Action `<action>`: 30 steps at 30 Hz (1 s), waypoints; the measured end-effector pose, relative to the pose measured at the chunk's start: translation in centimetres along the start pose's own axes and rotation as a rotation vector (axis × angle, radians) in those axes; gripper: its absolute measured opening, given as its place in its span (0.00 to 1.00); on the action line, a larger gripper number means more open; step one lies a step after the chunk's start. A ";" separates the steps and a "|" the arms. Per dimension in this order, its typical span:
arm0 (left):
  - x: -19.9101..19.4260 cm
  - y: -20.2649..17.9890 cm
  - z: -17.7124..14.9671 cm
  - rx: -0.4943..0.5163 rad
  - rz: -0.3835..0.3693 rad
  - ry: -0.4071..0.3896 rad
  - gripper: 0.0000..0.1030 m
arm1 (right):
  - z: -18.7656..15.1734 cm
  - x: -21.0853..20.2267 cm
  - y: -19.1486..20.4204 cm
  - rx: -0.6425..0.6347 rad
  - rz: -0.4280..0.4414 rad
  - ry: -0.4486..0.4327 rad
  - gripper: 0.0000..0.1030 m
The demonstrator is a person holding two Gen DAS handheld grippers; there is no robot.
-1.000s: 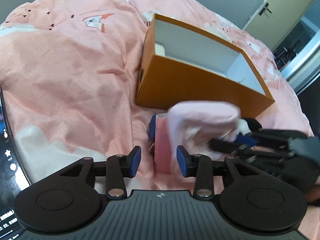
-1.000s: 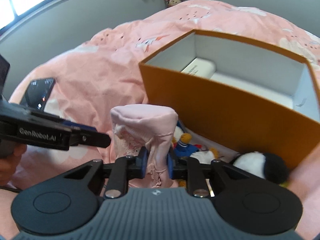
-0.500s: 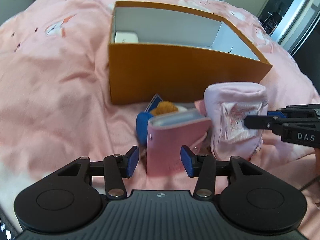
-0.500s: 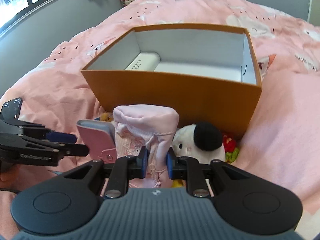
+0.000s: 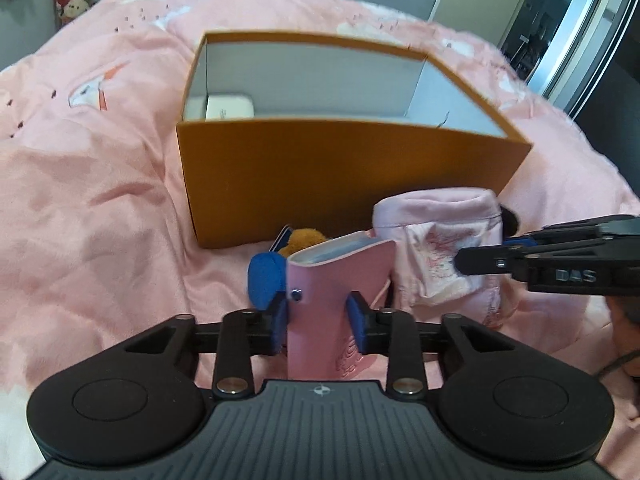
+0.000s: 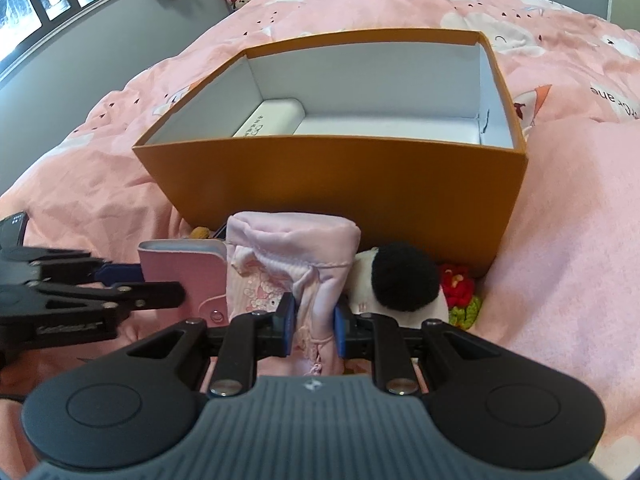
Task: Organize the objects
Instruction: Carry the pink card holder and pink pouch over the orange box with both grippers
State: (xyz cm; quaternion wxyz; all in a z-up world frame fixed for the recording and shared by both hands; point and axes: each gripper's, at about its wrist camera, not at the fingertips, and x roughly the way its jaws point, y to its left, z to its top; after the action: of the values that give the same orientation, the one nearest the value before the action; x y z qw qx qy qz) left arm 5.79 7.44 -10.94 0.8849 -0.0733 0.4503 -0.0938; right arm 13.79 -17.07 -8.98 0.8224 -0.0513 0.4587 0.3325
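We're on a soft pink bed (image 5: pixel 100 200), left tongs (image 5: pixel 319 320) just closed on the wallet (image 5: pixel 340 280), right tongs (image 6: pixel 315 326) pinched on the pouch (image 6: pixel 288 256). Box (image 5: pixel 340 176) sits right ahead. Its near wall could snag either one, and the plushies (image 6: pixel 400 284) beside the pouch might tangle.

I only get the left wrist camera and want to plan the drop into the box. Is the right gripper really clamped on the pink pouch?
Observer: Yes. The right gripper pinches the lower part of the pink pouch between its pads.
Operator: What is the black thing behind the pouch?
Observer: The black tuft of a white plush toy lying against the orange box.
Operator: Is there room on the box floor?
Observer: Only a white case lies there, by one side wall; the floor I can see beyond it is bare.
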 end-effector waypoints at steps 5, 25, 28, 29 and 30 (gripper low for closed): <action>-1.9 -1.1 0.0 0.030 -0.004 -0.063 0.22 | 0.1 -0.8 0.0 0.004 -0.004 -0.031 0.20; -8.8 -3.8 5.7 0.031 -0.029 -0.280 0.19 | 3.8 -10.0 1.7 -0.063 -0.004 -0.309 0.19; -9.1 -4.2 7.6 0.031 -0.046 -0.307 0.19 | 5.2 -11.2 1.6 -0.072 -0.018 -0.365 0.19; -9.1 -4.2 8.2 0.027 -0.055 -0.312 0.19 | 5.7 -11.5 1.5 -0.073 -0.020 -0.380 0.19; -9.1 -4.2 8.8 0.025 -0.063 -0.319 0.19 | 6.2 -11.8 1.5 -0.074 -0.026 -0.397 0.19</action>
State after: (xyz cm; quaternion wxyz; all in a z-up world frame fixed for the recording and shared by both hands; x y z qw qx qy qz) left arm 7.29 5.86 2.23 0.9426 -0.0904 0.3005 -0.1143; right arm 13.18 -19.42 4.19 0.8986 -0.0208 0.2744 0.3418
